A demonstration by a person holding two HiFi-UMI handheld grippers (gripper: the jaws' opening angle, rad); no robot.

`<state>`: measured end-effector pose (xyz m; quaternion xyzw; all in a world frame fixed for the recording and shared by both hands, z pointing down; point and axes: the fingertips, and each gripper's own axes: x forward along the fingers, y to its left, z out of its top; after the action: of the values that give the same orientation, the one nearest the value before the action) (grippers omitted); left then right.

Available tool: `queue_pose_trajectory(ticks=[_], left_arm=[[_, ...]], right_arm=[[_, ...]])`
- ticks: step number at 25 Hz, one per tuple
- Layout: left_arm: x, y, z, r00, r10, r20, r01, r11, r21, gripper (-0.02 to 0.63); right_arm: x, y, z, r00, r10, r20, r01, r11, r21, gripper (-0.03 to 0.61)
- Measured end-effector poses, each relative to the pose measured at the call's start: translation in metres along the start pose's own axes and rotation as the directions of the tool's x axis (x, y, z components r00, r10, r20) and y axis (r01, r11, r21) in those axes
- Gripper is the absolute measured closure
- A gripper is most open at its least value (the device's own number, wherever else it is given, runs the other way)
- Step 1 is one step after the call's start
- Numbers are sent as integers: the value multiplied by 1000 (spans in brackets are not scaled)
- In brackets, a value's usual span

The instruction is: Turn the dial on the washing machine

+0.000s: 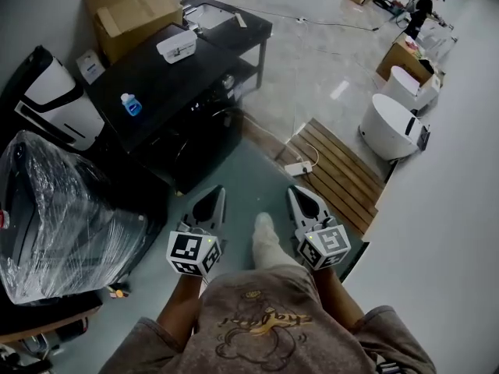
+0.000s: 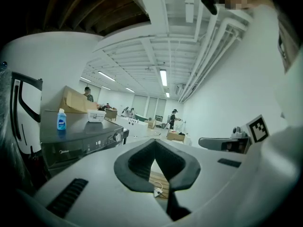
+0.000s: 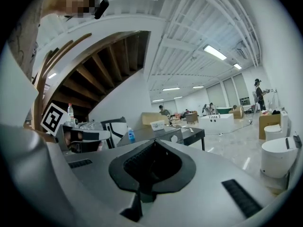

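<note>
The black washing machine (image 1: 183, 92) stands ahead and to the left, with its round dial (image 1: 228, 80) on the front panel. A blue bottle (image 1: 130, 104) and a white box (image 1: 177, 45) rest on its top. Low in the head view, my left gripper (image 1: 209, 202) and right gripper (image 1: 306, 201) are both shut and empty, well short of the machine. In the left gripper view my left gripper (image 2: 155, 141) points past the dial (image 2: 117, 136), which lies to the left. From the right gripper (image 3: 154, 142), the machine (image 3: 156, 132) and its dial (image 3: 173, 139) show just above the jaw tips.
A plastic-wrapped appliance (image 1: 54, 209) and a white-and-black unit (image 1: 54, 100) stand left of the machine. Cardboard boxes (image 1: 132, 10) and a black table (image 1: 234, 26) lie beyond it. A wooden pallet (image 1: 339, 170), a power strip (image 1: 299, 167) and a white tub (image 1: 390, 127) are to the right.
</note>
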<state>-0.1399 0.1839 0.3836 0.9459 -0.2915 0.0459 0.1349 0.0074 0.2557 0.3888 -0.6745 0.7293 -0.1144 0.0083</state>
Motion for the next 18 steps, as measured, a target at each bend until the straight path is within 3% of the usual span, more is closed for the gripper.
queue_pose_trajectory(ticks=[10,18], left_arm=[[122,27,41,993,118,13,-118,993,-32,614],[161,55,51,979,205,22,-204,978,-34,614]], right_arm=[[106,-94,49,991,131,6,-131,991,21,577],[176,-115,52,973,228,-25,-228,974,13,577]])
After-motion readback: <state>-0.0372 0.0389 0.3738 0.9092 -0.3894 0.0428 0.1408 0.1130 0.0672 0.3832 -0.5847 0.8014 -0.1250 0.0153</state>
